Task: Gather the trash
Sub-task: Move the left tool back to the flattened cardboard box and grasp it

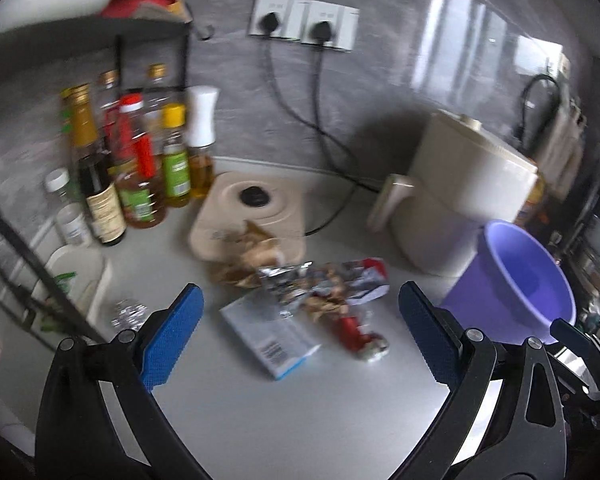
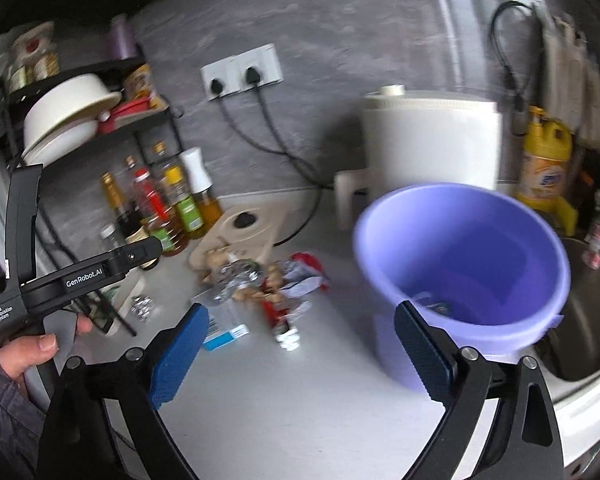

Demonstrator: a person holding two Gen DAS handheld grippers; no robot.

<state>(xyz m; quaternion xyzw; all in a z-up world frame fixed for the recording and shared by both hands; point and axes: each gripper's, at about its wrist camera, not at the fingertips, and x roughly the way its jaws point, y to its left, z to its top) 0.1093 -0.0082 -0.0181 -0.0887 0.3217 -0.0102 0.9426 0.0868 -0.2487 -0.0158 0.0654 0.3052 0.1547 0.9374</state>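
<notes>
- Left wrist view: my left hand-held gripper [image 1: 300,332] stands wide open, nothing between its blue pads. The trash pile [image 1: 300,284] lies just ahead at 12 o'clock on the white surface [image 1: 300,420]: crumpled foil and brown wrappers, a red wrapper [image 1: 356,330], a flat barcoded box [image 1: 274,340]. A loose foil ball [image 1: 129,314] sits apart at 10 o'clock.
- Step, as I judge it: the approach, nothing picked yet. Next I'd need to bring the pads down astride one piece, close, then carry it to the purple bucket [image 1: 528,280] at 2 o'clock.
- Right wrist view: my right hand-held gripper [image 2: 300,354] is also spread open and empty. The bucket [image 2: 464,256] sits at 1 o'clock, something small already inside; the pile [image 2: 260,284] at 11.
- Room: grey wall with two plugged sockets [image 2: 240,72], sauce bottles [image 2: 164,208] under a black rack at 10 o'clock, a white appliance [image 2: 432,140] behind the bucket, a sink [image 2: 588,312] at 3.
</notes>
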